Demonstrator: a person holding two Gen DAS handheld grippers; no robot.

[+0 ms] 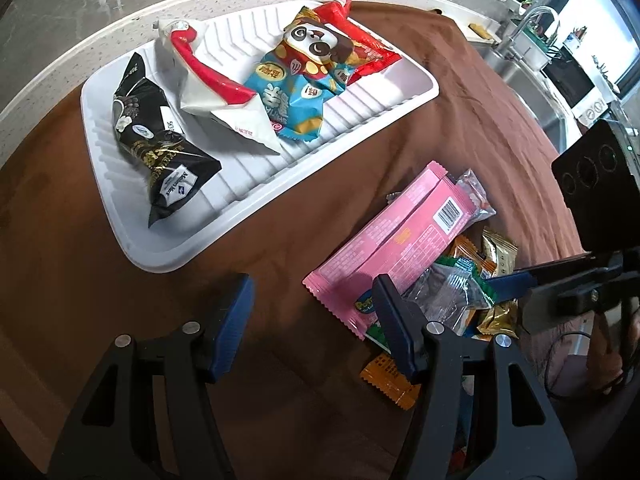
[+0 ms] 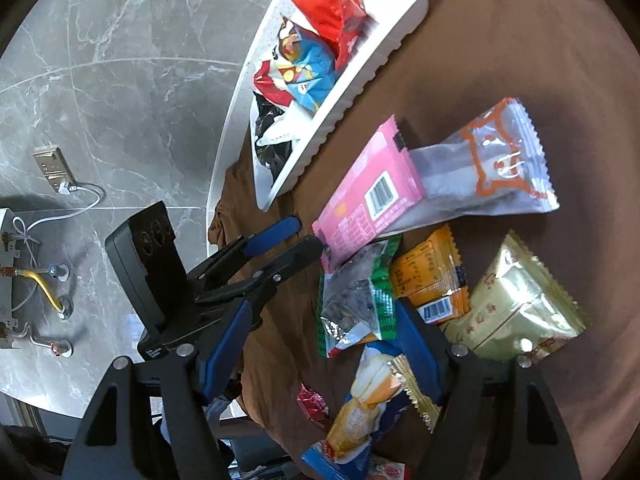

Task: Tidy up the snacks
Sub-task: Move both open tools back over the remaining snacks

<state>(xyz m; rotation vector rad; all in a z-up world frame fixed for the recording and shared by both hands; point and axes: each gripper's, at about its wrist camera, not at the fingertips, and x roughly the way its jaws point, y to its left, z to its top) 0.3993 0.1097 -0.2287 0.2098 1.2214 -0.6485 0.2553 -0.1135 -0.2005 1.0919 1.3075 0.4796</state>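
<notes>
A white ribbed tray (image 1: 400, 92) is seen ahead of the left gripper (image 1: 312, 320), on a brown cloth (image 1: 460, 112). Four packets are held in it: a black one (image 1: 160, 152) nearest, then a white-and-red one (image 1: 208, 80), a blue panda-printed one (image 1: 304, 80) and a red one (image 1: 360, 40) farthest. The left gripper's jaws are parted to a middling width with only cloth between them; the right-hand finger overlaps the edge of a loose pile. In that pile a long pink packet (image 1: 400, 248), barcode up, is laid across a clear green-edged packet (image 1: 448, 296).

The right gripper (image 2: 324, 344) is likewise open, gripping nothing; the green-edged packet (image 2: 360, 308) lies between its fingers, whether touched cannot be told. Beyond its right-hand finger lie an orange packet (image 2: 432, 276) and a gold one (image 2: 520, 304); farther ahead, a clear packet with an orange outline (image 2: 488, 168). A yellow-and-blue packet (image 2: 360, 412) lies nearest the camera.
</notes>
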